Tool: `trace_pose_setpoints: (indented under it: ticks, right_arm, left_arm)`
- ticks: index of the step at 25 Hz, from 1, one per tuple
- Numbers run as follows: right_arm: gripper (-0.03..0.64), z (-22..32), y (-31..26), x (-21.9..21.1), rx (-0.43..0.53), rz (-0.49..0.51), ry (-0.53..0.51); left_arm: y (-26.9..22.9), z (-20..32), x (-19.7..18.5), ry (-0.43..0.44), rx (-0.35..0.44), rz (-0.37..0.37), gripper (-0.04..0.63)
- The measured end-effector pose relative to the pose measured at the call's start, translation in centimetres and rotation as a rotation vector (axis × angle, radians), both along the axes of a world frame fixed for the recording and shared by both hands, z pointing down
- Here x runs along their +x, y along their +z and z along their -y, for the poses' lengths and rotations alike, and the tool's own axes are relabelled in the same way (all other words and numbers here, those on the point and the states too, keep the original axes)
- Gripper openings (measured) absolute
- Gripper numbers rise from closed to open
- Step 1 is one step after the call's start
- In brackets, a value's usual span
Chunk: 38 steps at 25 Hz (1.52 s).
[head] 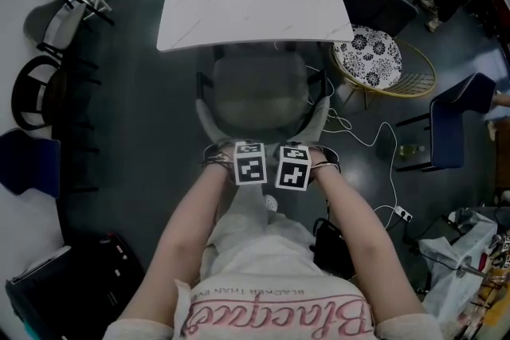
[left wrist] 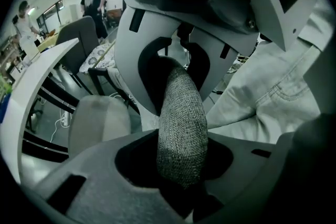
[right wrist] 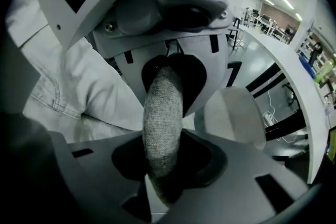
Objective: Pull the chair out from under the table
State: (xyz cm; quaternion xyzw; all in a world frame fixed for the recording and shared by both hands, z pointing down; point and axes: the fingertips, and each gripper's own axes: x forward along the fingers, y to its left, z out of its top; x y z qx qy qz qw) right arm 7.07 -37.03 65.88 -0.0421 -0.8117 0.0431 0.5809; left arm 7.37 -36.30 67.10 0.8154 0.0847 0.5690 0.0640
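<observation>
A grey upholstered chair (head: pixel 259 95) stands tucked at the near edge of the white marble table (head: pixel 247 4), with its seat partly under the top. Both grippers sit side by side on the top of its backrest, pointing steeply down. In the left gripper view, the woven grey backrest edge (left wrist: pixel 181 128) runs through my left gripper (left wrist: pixel 181 168), whose jaws close against its sides. My right gripper (right wrist: pixel 163 165) pinches the same fabric edge (right wrist: pixel 161 113). In the head view the marker cubes cover the left gripper (head: pixel 249 149) and the right gripper (head: pixel 296 151).
A round chair with a patterned cushion (head: pixel 368 58) stands right of the grey chair, and a dark blue chair (head: pixel 454 119) further right. White cables (head: pixel 374 143) and a power strip (head: pixel 402 213) lie on the floor. A black chair (head: pixel 36 91) is at the left. A black bag (head: pixel 331 247) sits by my legs.
</observation>
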Motion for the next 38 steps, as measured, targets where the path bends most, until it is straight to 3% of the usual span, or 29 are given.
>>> trace_pose_setpoints:
  ticks: [38]
  right_arm:
    - [0.106, -22.0, -1.1, 0.8, 0.049, 0.011, 0.014]
  left_arm:
    - [-1.1, -21.9, 0.7, 0.005, 0.074, -0.042, 0.133]
